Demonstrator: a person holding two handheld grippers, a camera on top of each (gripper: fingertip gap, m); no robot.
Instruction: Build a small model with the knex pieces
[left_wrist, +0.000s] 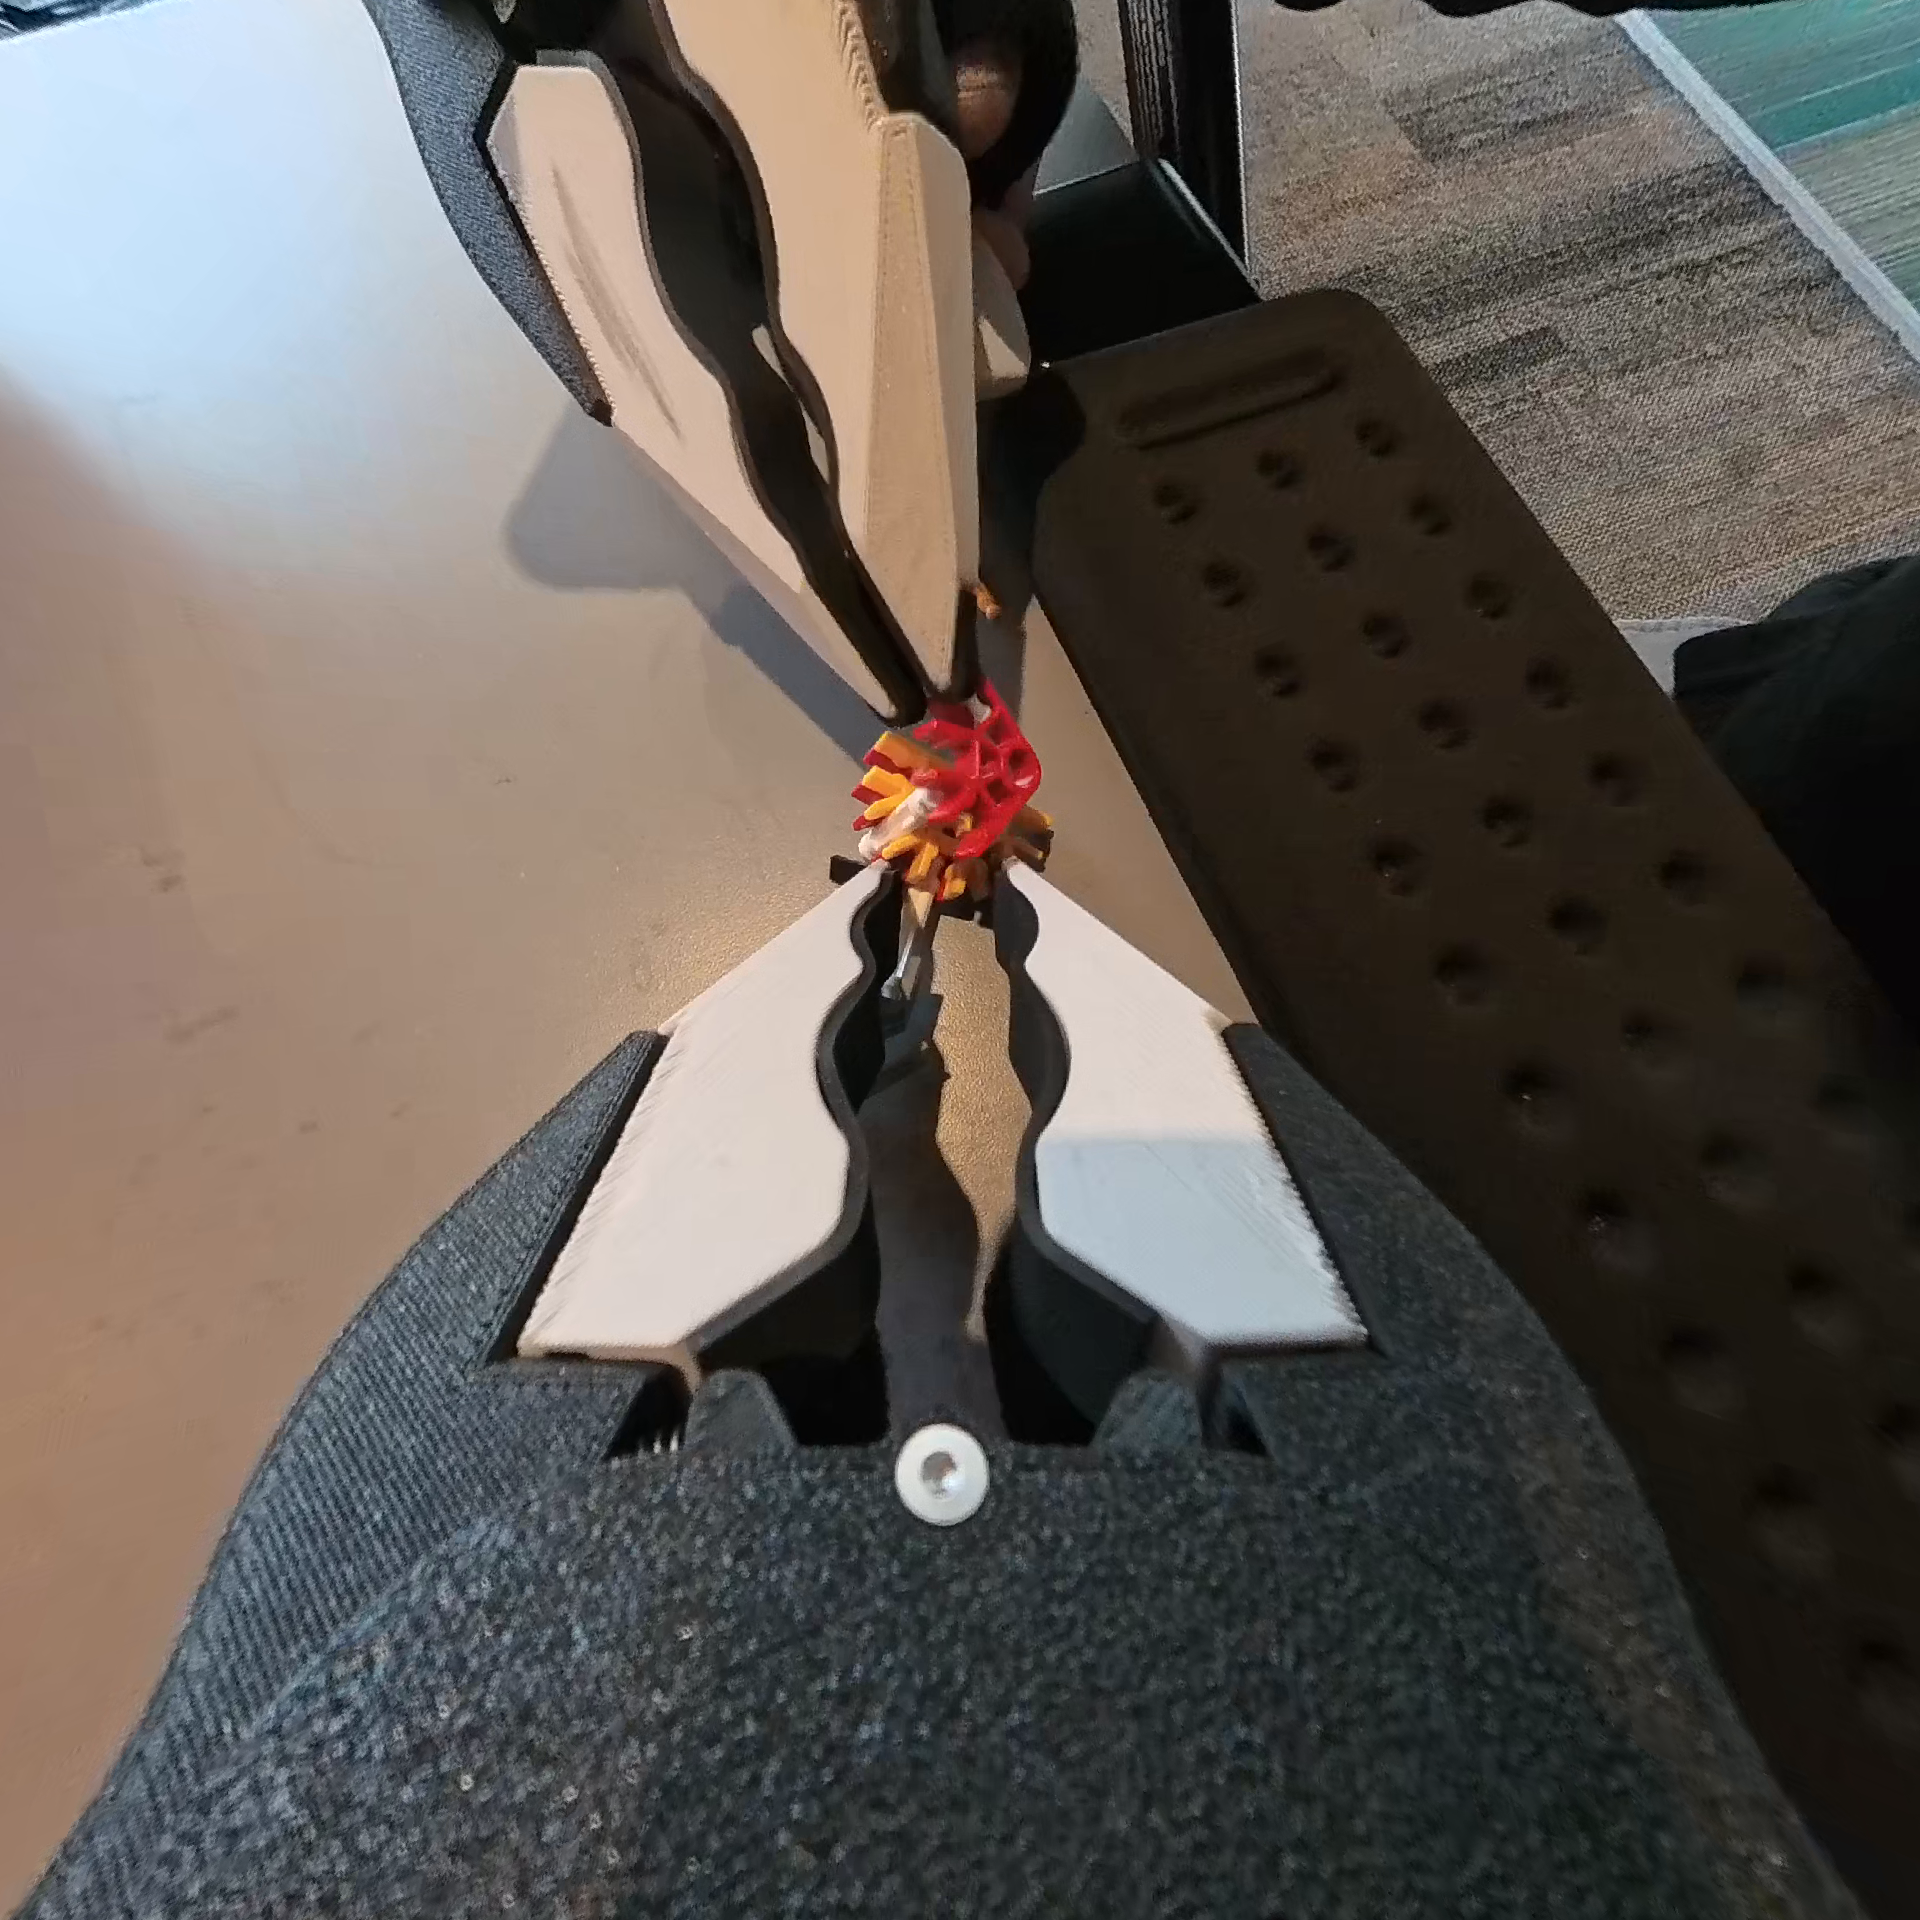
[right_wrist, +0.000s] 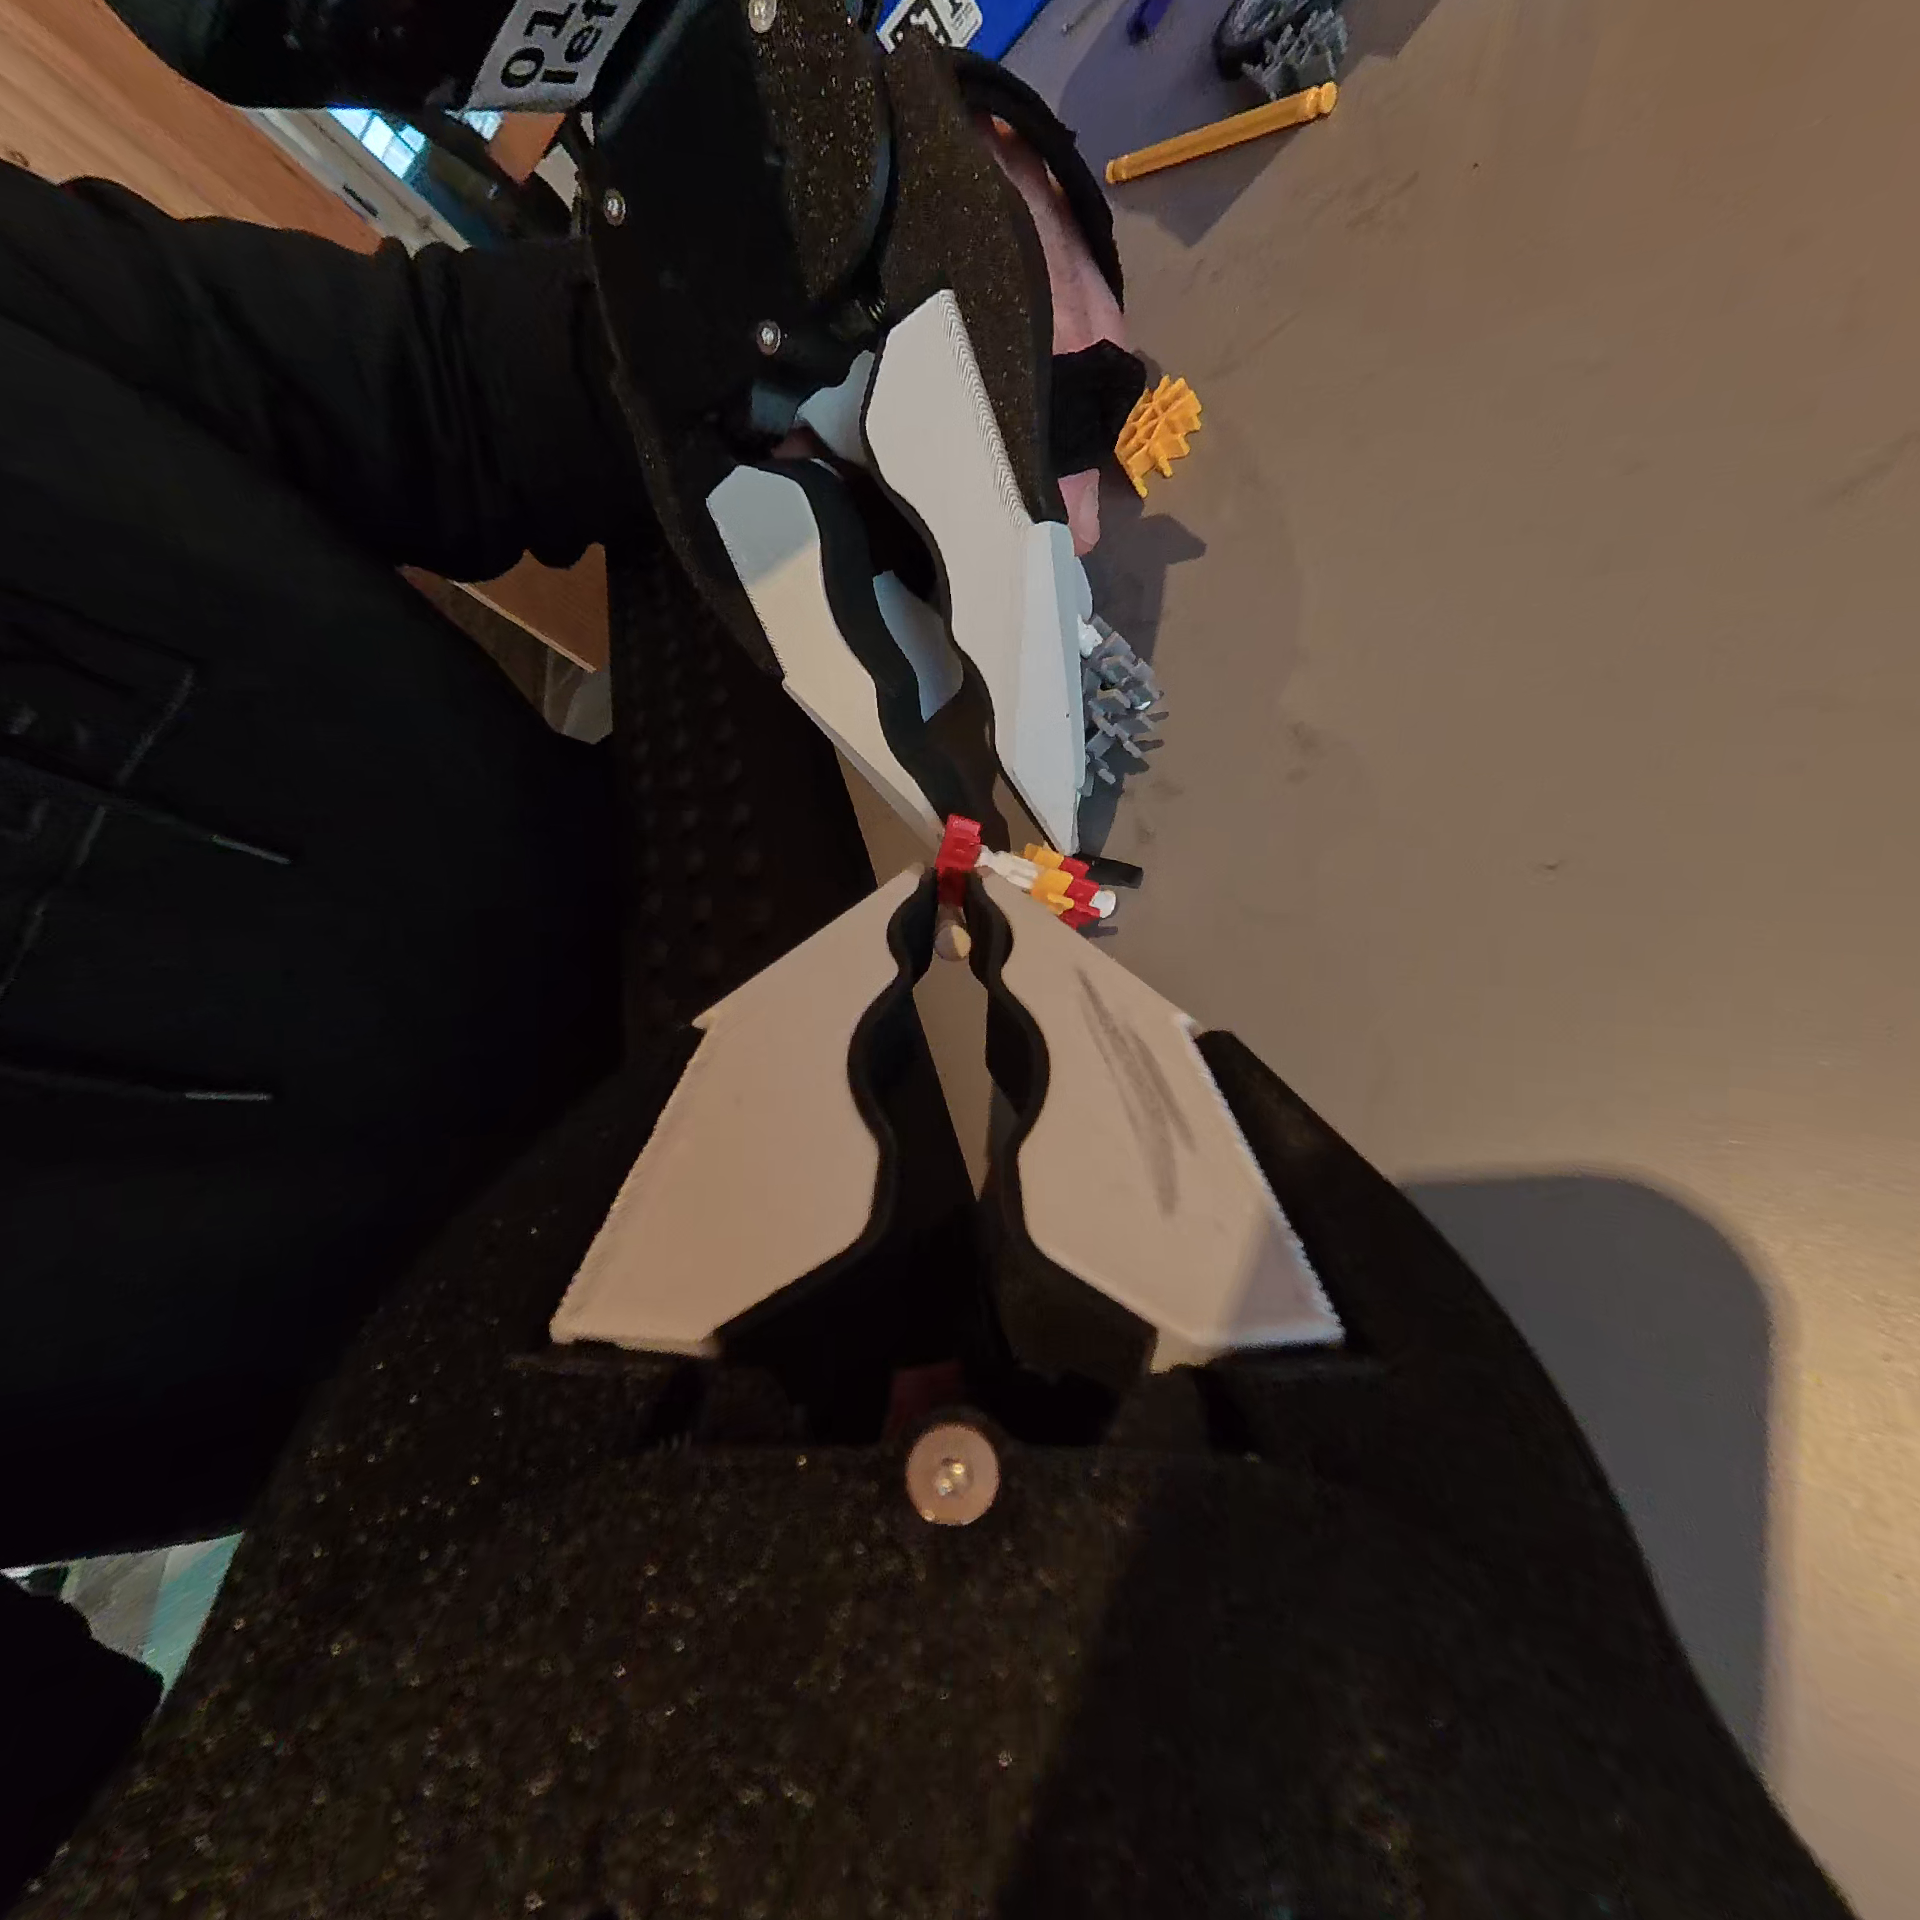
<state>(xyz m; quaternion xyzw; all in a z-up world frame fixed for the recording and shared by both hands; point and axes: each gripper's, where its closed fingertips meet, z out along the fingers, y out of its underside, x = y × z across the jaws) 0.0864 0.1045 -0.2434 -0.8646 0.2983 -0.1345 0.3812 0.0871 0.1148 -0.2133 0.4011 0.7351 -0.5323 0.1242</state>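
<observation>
A small toy assembly (left_wrist: 951, 795) of red, orange and white snap-together connectors on a short rod hangs above the table between both grippers. My left gripper (left_wrist: 940, 878) is shut on its near end. My right gripper, seen from the far side in the left wrist view (left_wrist: 930, 691), is shut on the red connector at the top. In the right wrist view, my right gripper (right_wrist: 948, 881) pinches the red connector (right_wrist: 956, 844), and the rest of the assembly (right_wrist: 1060, 883) runs right into the left gripper's tips (right_wrist: 1023, 831).
Beige table (left_wrist: 312, 831) with a black perforated chair seat (left_wrist: 1455, 831) at its edge. On the table lie a yellow rod (right_wrist: 1221, 133), a yellow connector (right_wrist: 1158, 426), a grey connector (right_wrist: 1120, 717) and grey parts (right_wrist: 1283, 47). A person's black sleeve (right_wrist: 312, 395) fills the left. My two grippers' fingertips are within a few centimetres of each other.
</observation>
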